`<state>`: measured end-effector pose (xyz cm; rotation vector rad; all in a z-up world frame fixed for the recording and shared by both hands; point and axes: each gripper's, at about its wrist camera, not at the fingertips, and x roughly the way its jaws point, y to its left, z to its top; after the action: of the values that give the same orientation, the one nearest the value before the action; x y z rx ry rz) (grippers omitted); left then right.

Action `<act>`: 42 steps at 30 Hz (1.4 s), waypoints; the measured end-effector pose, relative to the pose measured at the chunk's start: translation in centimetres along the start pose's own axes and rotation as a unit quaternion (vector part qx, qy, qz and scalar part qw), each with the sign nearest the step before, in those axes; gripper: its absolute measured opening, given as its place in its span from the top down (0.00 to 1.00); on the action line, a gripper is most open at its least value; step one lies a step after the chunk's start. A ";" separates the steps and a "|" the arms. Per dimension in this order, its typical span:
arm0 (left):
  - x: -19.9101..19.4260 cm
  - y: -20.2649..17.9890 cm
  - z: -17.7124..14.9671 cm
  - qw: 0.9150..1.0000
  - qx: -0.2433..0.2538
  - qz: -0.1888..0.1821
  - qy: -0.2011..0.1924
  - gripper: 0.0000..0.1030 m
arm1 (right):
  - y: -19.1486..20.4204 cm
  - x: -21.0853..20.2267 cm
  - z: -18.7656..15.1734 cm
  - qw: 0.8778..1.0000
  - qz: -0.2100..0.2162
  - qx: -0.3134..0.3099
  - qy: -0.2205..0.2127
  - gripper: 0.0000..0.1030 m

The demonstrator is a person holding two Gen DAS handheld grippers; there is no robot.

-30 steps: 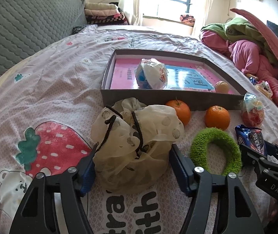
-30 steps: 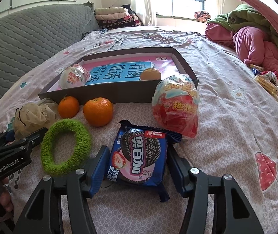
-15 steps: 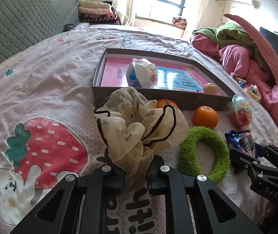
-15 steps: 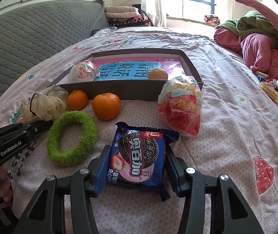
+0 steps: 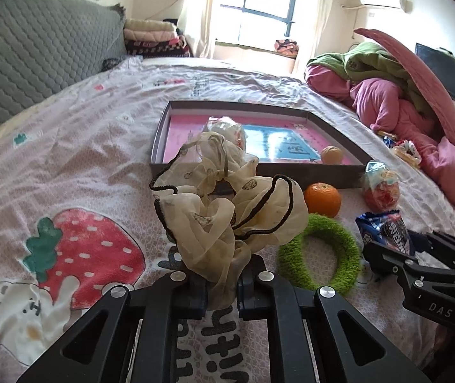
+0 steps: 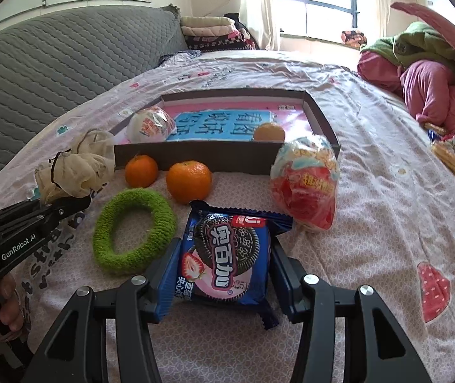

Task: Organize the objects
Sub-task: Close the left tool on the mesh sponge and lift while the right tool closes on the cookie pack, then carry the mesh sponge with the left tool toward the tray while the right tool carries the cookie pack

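Two tools work on the bed [image 6: 371, 172]. Left tool [image 5: 221, 290] pinches the cream scrunchie [image 5: 227, 204], lifted before the box [image 5: 329, 177]. Right tool [image 6: 224, 281] squeezes the cookie pack [image 6: 227, 258] lying on the bed.

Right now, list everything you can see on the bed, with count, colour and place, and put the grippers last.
box: one, grey, pink-blue inside, mid-bed
wrapped ball: one, white, in box, left
small fruit: one, orange, in box, right
oranges: two, orange, before box
red snack bag: one, red-blue, at the box's right corner
green ring: one, green, left of cookie pack
cookie pack: one, blue
scrunchie: one, cream with black trim
bedding pile: pink and green, far right
left gripper: shut on scrunchie
right gripper: around cookie pack, grip unclear
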<state>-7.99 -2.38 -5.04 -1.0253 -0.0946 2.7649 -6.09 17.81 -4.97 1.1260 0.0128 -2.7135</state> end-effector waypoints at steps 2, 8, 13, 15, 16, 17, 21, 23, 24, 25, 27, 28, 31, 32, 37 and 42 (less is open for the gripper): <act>-0.4 -0.2 0.0 1.000 0.004 0.000 -0.005 0.88 | 0.2 -0.3 0.1 1.000 0.001 -0.004 -0.008 0.49; -1.3 -0.7 0.0 1.000 0.011 0.009 -0.007 0.88 | 0.5 -0.9 0.4 1.000 0.006 -0.010 -0.021 0.49; -1.9 -1.0 -0.1 1.000 0.015 0.013 -0.008 0.88 | 0.4 -1.5 0.7 0.999 0.008 -0.010 -0.035 0.49; -2.1 -1.1 0.0 1.000 0.016 0.015 -0.009 0.88 | 0.3 -1.6 0.7 0.999 0.011 -0.009 -0.037 0.49; -2.3 -1.2 0.0 1.000 0.017 0.017 -0.010 0.88 | 0.3 -1.6 0.7 0.999 0.012 -0.009 -0.037 0.49; -2.4 -1.3 0.0 1.000 0.018 0.018 -0.010 0.88 | 0.3 -1.7 0.8 0.999 0.013 -0.009 -0.038 0.49; -2.8 -1.7 0.0 0.999 0.022 0.022 -0.010 0.88 | 0.4 -2.2 0.9 0.999 0.015 -0.010 -0.047 0.49; -2.9 -1.9 -0.1 0.999 0.024 0.026 -0.009 0.88 | 0.5 -2.4 0.9 0.998 0.018 -0.011 -0.051 0.49; -2.9 -2.0 -0.1 0.999 0.025 0.026 -0.008 0.88 | 0.5 -2.5 0.9 0.998 0.018 -0.012 -0.053 0.49; -3.0 -2.1 -0.1 0.999 0.025 0.028 -0.009 0.88 | 0.5 -2.5 1.0 0.998 0.019 -0.012 -0.054 0.49; -3.1 -2.2 -0.1 0.999 0.026 0.029 -0.008 0.88 | 0.5 -2.6 1.1 0.998 0.022 -0.013 -0.056 0.49; -3.3 -2.3 0.0 0.999 0.029 0.032 -0.011 0.88 | 0.4 -2.7 1.1 0.998 0.024 -0.012 -0.058 0.49; -3.7 -2.8 0.1 0.999 0.036 0.029 -0.015 0.88 | 0.5 -2.9 1.3 0.998 0.030 -0.012 -0.062 0.49; -3.9 -3.0 0.1 0.999 0.038 0.027 -0.018 0.88 | 0.5 -3.0 1.3 0.998 0.031 -0.012 -0.062 0.49; -4.2 -3.7 0.4 0.998 0.042 0.030 -0.018 0.88 | 0.7 -3.3 1.5 0.997 0.035 -0.016 -0.068 0.49; -4.4 -4.1 1.0 0.998 0.045 0.030 -0.019 0.88 | 0.6 -3.4 1.9 0.997 0.035 -0.016 -0.071 0.49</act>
<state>-4.77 0.75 -0.99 -0.9697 0.0548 2.8136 -4.95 17.73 -1.15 0.9060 -0.0041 -2.7124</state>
